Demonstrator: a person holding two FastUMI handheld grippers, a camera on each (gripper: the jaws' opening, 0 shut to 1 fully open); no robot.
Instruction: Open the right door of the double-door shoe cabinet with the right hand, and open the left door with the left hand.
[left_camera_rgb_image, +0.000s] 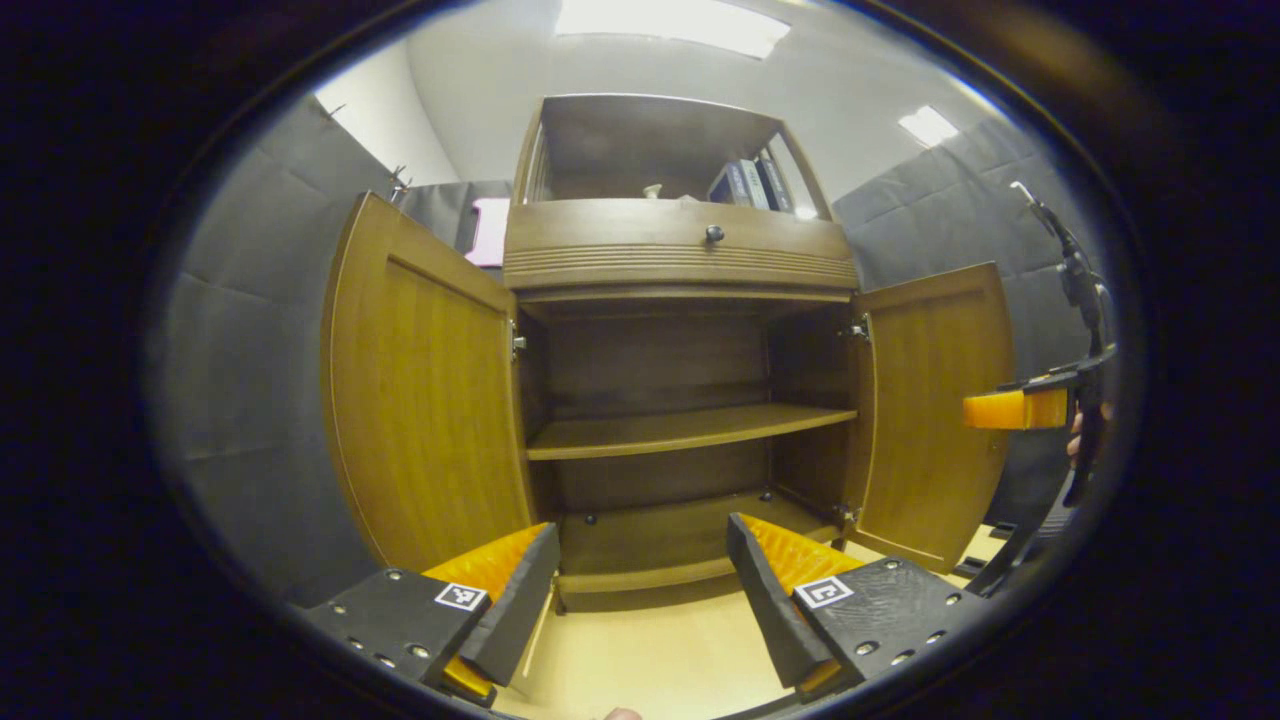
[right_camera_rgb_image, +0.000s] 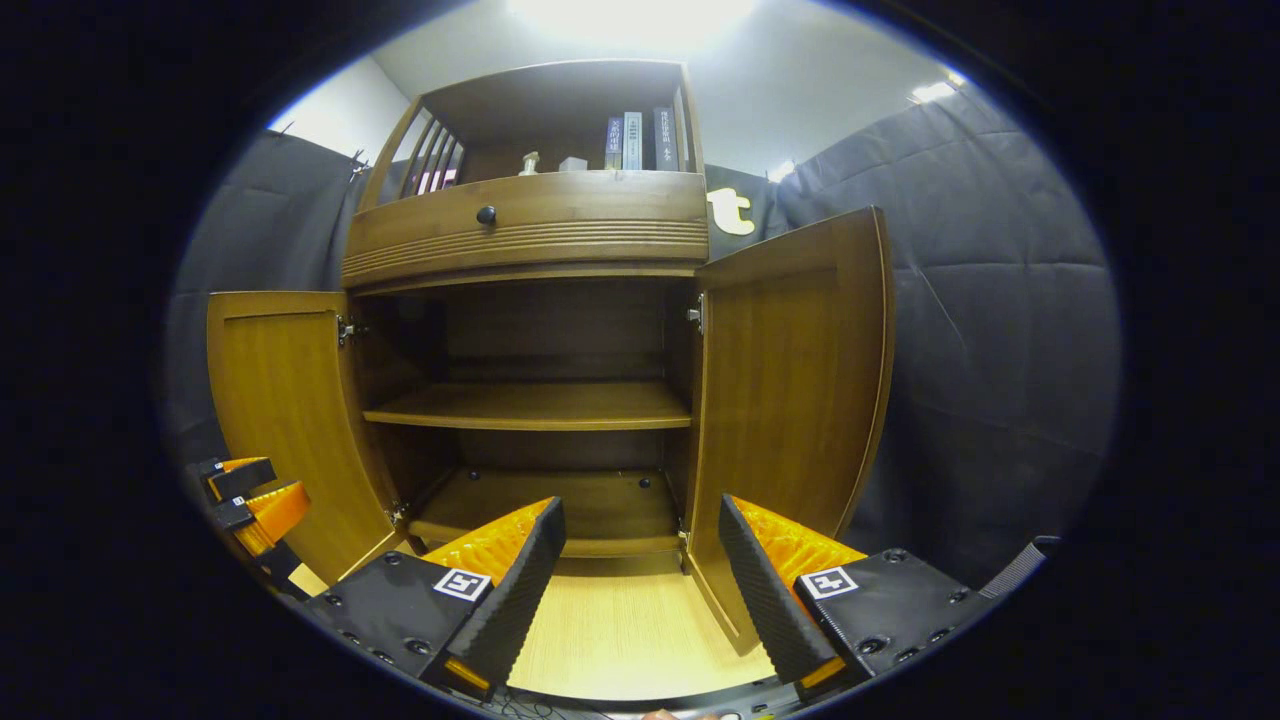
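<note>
Both doors swung wide, left door (left_camera_rgb_image: 425, 400) and right door (right_camera_rgb_image: 790, 400); left gripper (left_camera_rgb_image: 640, 585) and right gripper (right_camera_rgb_image: 635, 580) gape empty — draw straight back, clear of door edges.

Shoe cabinet (left_camera_rgb_image: 680, 400) has the left door (left_camera_rgb_image: 425, 400) and right door (left_camera_rgb_image: 935, 410) swung out either side, one shelf (left_camera_rgb_image: 690, 430) inside, drawer (left_camera_rgb_image: 680, 245) above, books (right_camera_rgb_image: 640, 140) on top.

The shoe cabinet (right_camera_rgb_image: 545, 400) stands with its left door (right_camera_rgb_image: 285, 420) and right door (right_camera_rgb_image: 795, 380) swung wide. The right gripper (right_camera_rgb_image: 635, 570) hangs spread and empty before the shelf (right_camera_rgb_image: 530, 405); the left gripper (right_camera_rgb_image: 250, 495) shows beside the left door.
</note>
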